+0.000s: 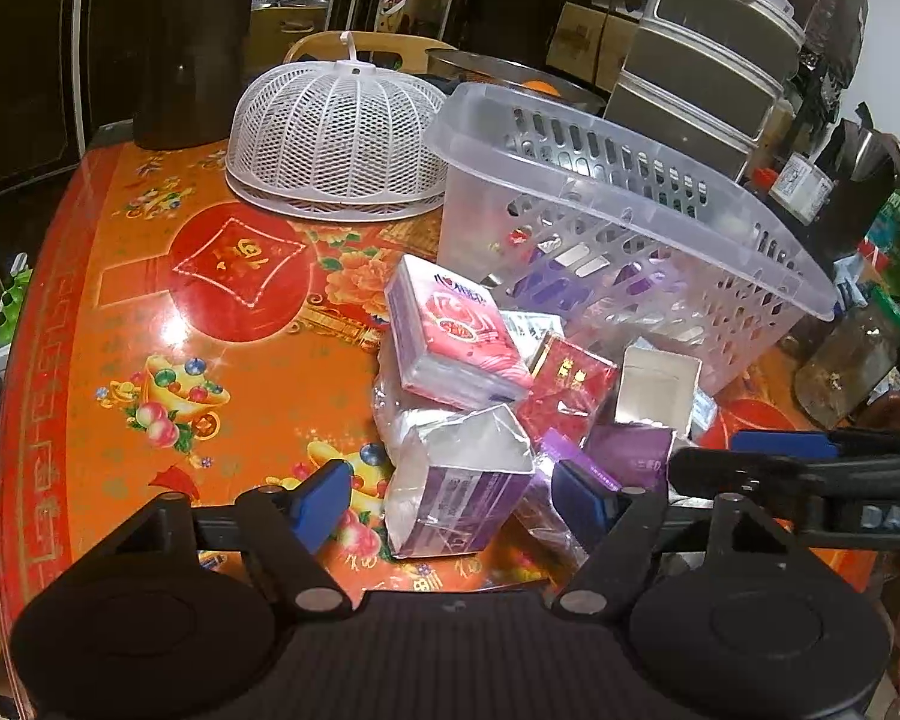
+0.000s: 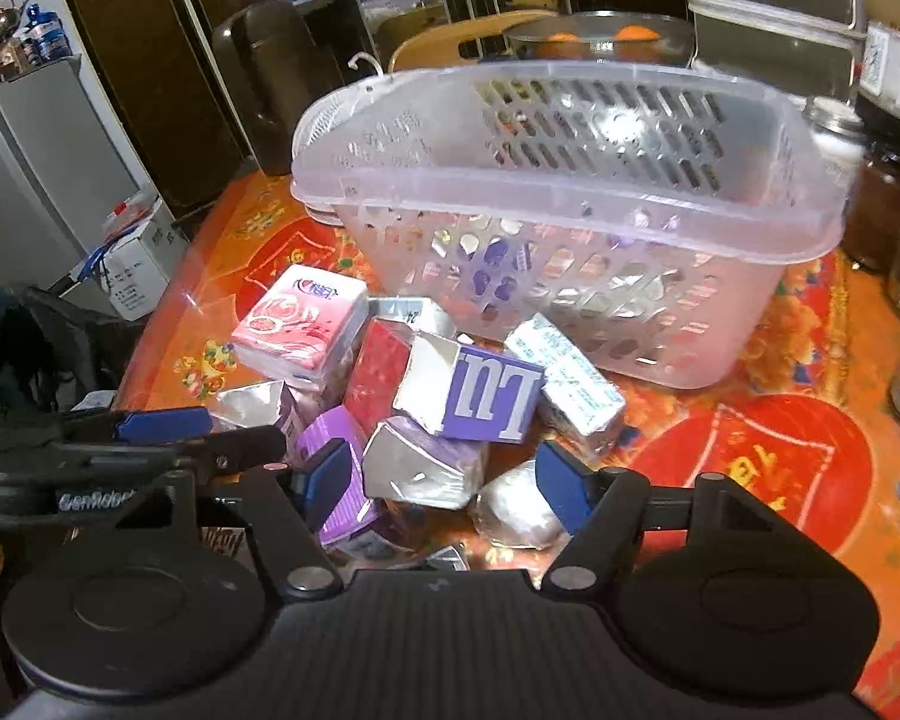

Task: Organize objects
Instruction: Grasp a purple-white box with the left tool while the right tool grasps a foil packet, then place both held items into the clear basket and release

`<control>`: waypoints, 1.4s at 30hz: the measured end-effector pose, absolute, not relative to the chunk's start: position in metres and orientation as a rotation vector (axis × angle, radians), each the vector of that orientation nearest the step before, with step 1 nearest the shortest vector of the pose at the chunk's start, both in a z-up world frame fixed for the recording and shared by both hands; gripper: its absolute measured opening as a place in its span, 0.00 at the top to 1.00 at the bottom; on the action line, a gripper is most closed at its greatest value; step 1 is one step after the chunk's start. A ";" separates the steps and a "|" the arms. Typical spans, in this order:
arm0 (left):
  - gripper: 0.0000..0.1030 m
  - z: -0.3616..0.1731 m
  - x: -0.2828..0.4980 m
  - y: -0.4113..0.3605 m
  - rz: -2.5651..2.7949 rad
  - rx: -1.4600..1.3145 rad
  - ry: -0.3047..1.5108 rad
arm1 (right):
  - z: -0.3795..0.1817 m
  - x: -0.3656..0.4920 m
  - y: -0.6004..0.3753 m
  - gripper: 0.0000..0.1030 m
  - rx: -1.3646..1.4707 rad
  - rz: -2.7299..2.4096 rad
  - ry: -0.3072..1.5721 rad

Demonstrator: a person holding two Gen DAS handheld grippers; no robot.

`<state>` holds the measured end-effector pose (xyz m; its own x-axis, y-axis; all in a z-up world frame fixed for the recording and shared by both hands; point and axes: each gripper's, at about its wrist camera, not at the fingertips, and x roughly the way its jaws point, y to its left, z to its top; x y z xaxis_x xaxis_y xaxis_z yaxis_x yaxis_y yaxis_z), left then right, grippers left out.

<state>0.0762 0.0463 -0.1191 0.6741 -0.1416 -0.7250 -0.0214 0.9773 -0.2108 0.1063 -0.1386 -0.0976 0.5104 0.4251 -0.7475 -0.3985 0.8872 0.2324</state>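
A pile of small packs and boxes lies on the red-orange table in front of a clear plastic basket (image 1: 618,204) (image 2: 570,192). A pink tissue pack (image 1: 450,336) (image 2: 306,318) lies on top at the left. My left gripper (image 1: 456,498) is open, its blue pads on either side of a torn purple-and-silver carton (image 1: 462,486). My right gripper (image 2: 444,480) is open around another silver-and-purple carton (image 2: 426,462). A white-purple box (image 2: 474,390) and a red box (image 1: 564,390) (image 2: 378,372) lie in the pile. The right gripper's finger also shows in the left wrist view (image 1: 786,444).
A white mesh food cover (image 1: 336,138) stands behind the pile at the left. A dark thermos (image 1: 192,42) stands at the table's far edge. Jars (image 1: 852,354) and containers crowd the right side. A metal bowl with oranges (image 2: 600,36) sits behind the basket.
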 end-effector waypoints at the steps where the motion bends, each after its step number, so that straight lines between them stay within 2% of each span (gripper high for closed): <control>1: 0.25 -0.120 0.076 0.046 -0.068 -0.206 0.832 | -0.100 0.108 -0.136 0.32 0.028 0.499 0.917; 2: 0.25 -0.121 0.077 0.045 -0.068 -0.203 0.836 | -0.103 0.110 -0.133 0.35 0.020 0.499 0.928; 4: 0.25 -0.123 0.078 0.043 -0.072 -0.199 0.838 | -0.109 0.113 -0.129 0.51 0.022 0.522 0.961; 5: 0.25 -0.123 0.078 0.041 -0.075 -0.193 0.837 | -0.110 0.112 -0.127 0.52 0.028 0.525 0.964; 10: 0.25 -0.124 0.083 0.036 -0.073 -0.174 0.834 | -0.097 0.100 -0.131 0.53 0.019 0.529 0.934; 15: 0.37 -0.124 0.086 0.033 -0.078 -0.168 0.835 | -0.079 0.091 -0.145 0.53 0.032 0.545 0.920; 17: 0.46 -0.122 0.085 0.033 -0.065 -0.162 0.828 | -0.074 0.086 -0.151 0.53 0.036 0.548 0.912; 28: 0.47 -0.097 0.063 0.036 -0.098 -0.177 0.775 | -0.046 0.067 -0.196 0.53 0.103 0.509 0.850; 34: 0.47 -0.027 0.059 0.034 -0.186 -0.236 0.638 | 0.006 0.073 -0.211 0.53 0.137 0.505 0.712; 38: 0.47 0.027 0.097 0.024 -0.266 -0.241 0.522 | 0.041 0.112 -0.205 0.53 0.062 0.497 0.605; 42: 0.47 0.039 0.173 0.006 -0.264 -0.222 0.549 | 0.034 0.177 -0.189 0.53 0.023 0.505 0.682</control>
